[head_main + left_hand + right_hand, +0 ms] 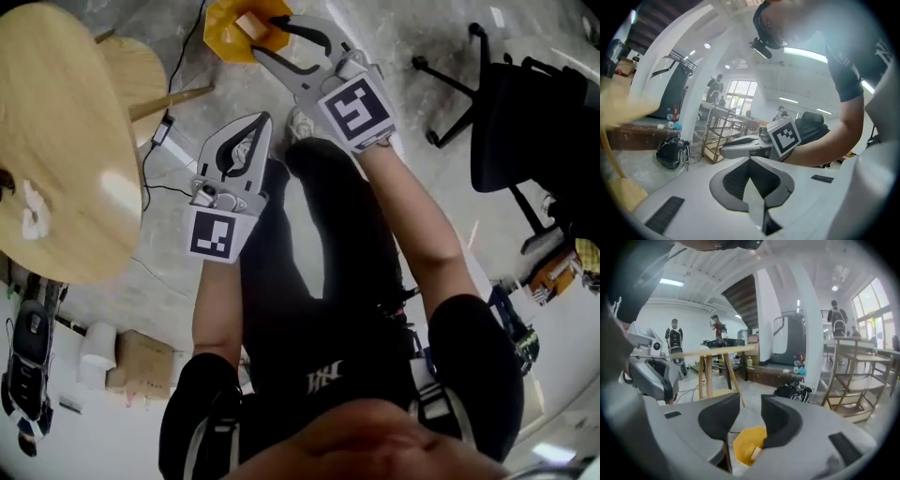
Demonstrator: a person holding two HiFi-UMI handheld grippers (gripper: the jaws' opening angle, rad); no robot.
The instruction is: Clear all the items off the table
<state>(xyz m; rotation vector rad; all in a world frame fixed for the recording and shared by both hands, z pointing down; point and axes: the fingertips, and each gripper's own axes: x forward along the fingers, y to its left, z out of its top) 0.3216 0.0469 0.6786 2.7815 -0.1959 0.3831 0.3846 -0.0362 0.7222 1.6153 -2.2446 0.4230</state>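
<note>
My right gripper (264,36) hangs over a yellow bin (223,28) on the floor, jaws open and nothing between them. Inside the bin lies a pale beige block (251,23). The right gripper view looks down past the parted jaws (750,404) into the same yellow bin (746,442), where the block (754,453) shows. My left gripper (266,118) is held lower, beside my legs, its jaws shut and empty; its tips meet in the left gripper view (750,160). The round wooden table (75,112) at the left carries a small white item (36,211).
A smaller round wooden stool (141,70) stands behind the table, with a cable (159,131) on the floor beside it. A black office chair (525,122) is at the right. A cardboard box (141,366) and a white roll (97,352) lie at the lower left.
</note>
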